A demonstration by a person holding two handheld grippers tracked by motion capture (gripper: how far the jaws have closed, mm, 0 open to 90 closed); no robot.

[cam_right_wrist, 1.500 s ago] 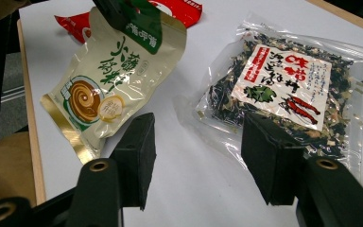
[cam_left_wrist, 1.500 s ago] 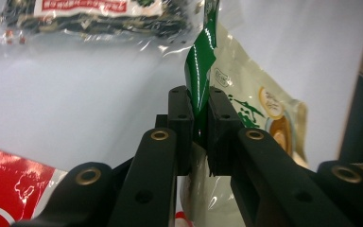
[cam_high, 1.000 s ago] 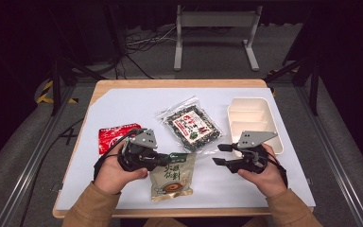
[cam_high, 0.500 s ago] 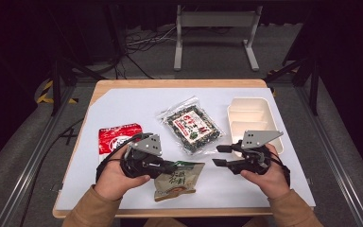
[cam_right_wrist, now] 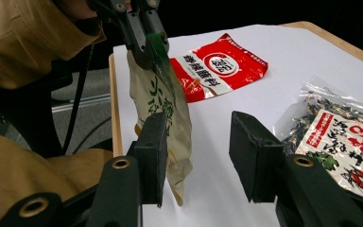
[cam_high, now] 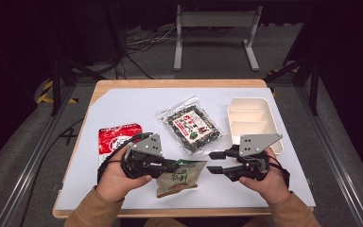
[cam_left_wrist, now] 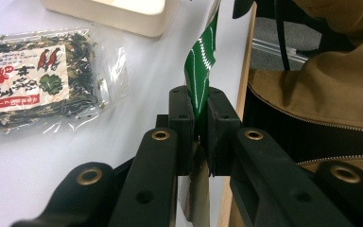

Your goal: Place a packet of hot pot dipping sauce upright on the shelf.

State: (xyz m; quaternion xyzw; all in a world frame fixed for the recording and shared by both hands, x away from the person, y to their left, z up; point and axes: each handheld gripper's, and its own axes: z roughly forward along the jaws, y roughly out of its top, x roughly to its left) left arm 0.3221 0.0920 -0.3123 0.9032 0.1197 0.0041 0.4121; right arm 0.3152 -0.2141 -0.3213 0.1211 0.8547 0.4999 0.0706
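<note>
My left gripper (cam_high: 174,166) (cam_left_wrist: 197,101) is shut on the top edge of a green and beige snack packet (cam_high: 182,178) (cam_left_wrist: 199,61) and holds it off the white tabletop, where it hangs near the front edge. In the right gripper view the packet (cam_right_wrist: 163,109) dangles just beyond the jaws. My right gripper (cam_high: 212,161) (cam_right_wrist: 198,142) hovers to the packet's right, pointing at it. Its jaws have just been closing. They stand open, and the pads press on nothing.
A clear bag of dried greens with a red and white label (cam_high: 193,125) (cam_right_wrist: 340,132) lies mid-table. At the left lies a red packet (cam_high: 116,137) (cam_right_wrist: 217,66). A cream compartment tray (cam_high: 250,106) stands at the right. The white sheet (cam_high: 137,106) covers the wooden table.
The left gripper has lifted the green packet from lying flat, so it now hangs. The right gripper has risen a little and its jaws have narrowed.
</note>
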